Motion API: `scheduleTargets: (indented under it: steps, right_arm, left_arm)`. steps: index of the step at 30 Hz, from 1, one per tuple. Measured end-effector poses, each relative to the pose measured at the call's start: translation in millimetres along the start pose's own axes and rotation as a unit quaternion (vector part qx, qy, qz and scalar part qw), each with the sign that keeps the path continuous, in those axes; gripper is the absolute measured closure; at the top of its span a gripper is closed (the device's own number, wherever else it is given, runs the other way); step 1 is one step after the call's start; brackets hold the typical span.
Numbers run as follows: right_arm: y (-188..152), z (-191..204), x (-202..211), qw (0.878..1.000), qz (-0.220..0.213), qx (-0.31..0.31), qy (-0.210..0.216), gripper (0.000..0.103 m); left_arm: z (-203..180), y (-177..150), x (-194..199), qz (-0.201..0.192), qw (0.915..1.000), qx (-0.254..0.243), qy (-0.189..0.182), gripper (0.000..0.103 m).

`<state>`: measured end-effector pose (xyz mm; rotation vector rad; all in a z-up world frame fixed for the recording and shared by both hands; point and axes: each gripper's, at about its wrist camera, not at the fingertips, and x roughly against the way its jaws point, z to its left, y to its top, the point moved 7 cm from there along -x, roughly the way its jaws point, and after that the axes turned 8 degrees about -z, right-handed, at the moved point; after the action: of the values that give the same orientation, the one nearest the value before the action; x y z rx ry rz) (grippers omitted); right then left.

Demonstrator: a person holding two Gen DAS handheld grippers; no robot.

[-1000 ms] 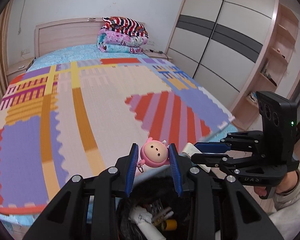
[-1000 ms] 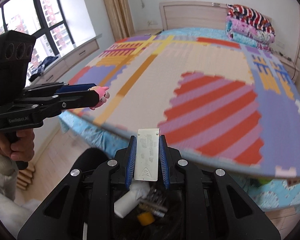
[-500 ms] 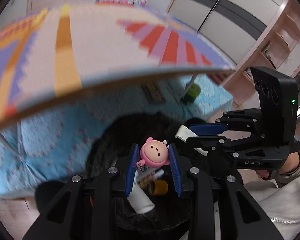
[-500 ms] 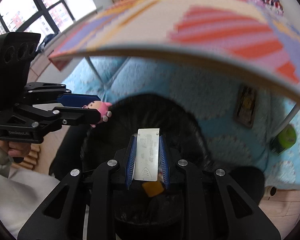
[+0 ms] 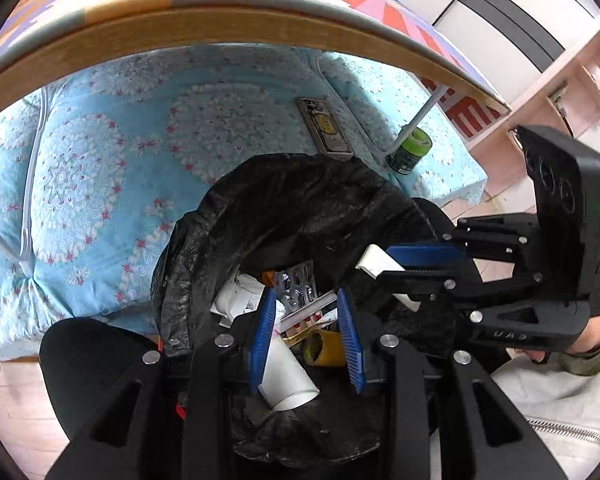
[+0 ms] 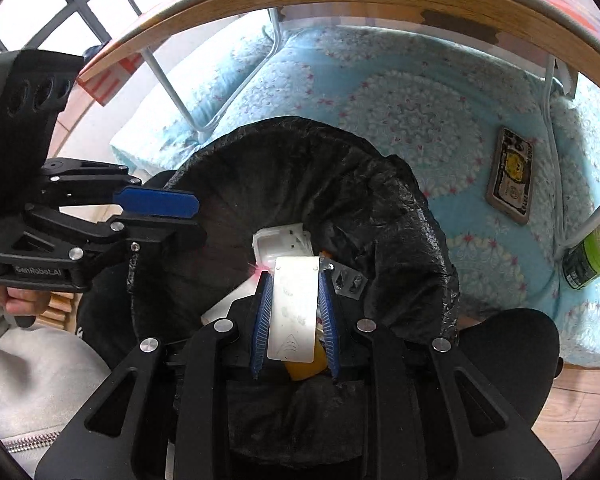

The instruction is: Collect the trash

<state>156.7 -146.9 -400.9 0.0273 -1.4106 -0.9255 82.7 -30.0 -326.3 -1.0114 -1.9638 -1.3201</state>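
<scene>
Two grippers: the left gripper point(image 5: 306, 334) and the right gripper point(image 6: 294, 316), side by side above one black-lined bin point(image 5: 284, 208). One white card point(image 6: 293, 312) sits between the right gripper's pads. Below the left gripper, inside the bin: one white paper cup point(image 5: 286, 376), one yellow tube point(image 5: 326, 348), one blister pack point(image 5: 296, 284). Beyond the bin, ahead of both grippers: one phone point(image 6: 512, 176) on the blue quilt, and one green jar point(image 6: 590, 254) right of it.
</scene>
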Motion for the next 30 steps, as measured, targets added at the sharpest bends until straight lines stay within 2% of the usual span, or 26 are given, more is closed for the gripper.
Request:
scheduleTargets:
  steps: [1,4,5,6,10,11,14,18,20,22,24,30]
  right_arm:
    - [1,-1,-1,1.000,0.001,0.000,0.001,0.079]
    - [2,-2,2,1.000,0.001,0.000,0.000,0.075]
    - [3,-2,4,1.000,-0.001,0.000,0.000,0.069]
    - [4,-2,8,1.000,-0.003,-0.001,-0.001,0.068]
    - [10,-1,22,1.000,-0.009,-0.004,0.002,0.068]
    - [11,0,27,1.000,-0.011,-0.006,0.005,0.067]
    - [16,3,43,1.000,-0.017,-0.007,0.015,0.058]
    - [21,12,71,0.999,-0.029,-0.002,0.034,0.048]
    - [23,17,87,0.999,-0.037,0.004,0.036,0.032]
    - [24,20,99,0.999,-0.039,0.012,0.034,0.030]
    - [24,24,109,0.998,-0.040,0.019,0.034,0.024]
    - [20,31,127,0.999,-0.033,0.025,0.032,0.022]
  left_arm:
    - [0,0,1,0.002,1.0000,0.003,0.000,0.072]
    - [-2,1,3,0.006,0.9999,0.007,0.005,0.056]
    - [-3,2,5,0.004,1.0000,0.008,0.005,0.055]
    - [-5,3,8,0.001,1.0000,0.008,0.002,0.055]
    - [-18,10,25,-0.015,0.9998,-0.008,-0.003,0.055]
    - [-21,12,28,-0.018,0.9998,-0.013,-0.002,0.052]
    - [-30,16,44,-0.034,0.9990,-0.027,0.008,0.041]
    - [-45,19,65,-0.049,0.9980,-0.041,0.000,0.037]
    - [-51,21,71,-0.054,0.9974,-0.047,-0.004,0.028]
    - [-56,20,78,-0.053,0.9971,-0.054,-0.004,0.021]
    - [-59,21,84,-0.054,0.9966,-0.061,0.000,0.021]
    - [-74,19,101,-0.054,0.9956,-0.076,0.005,0.021]
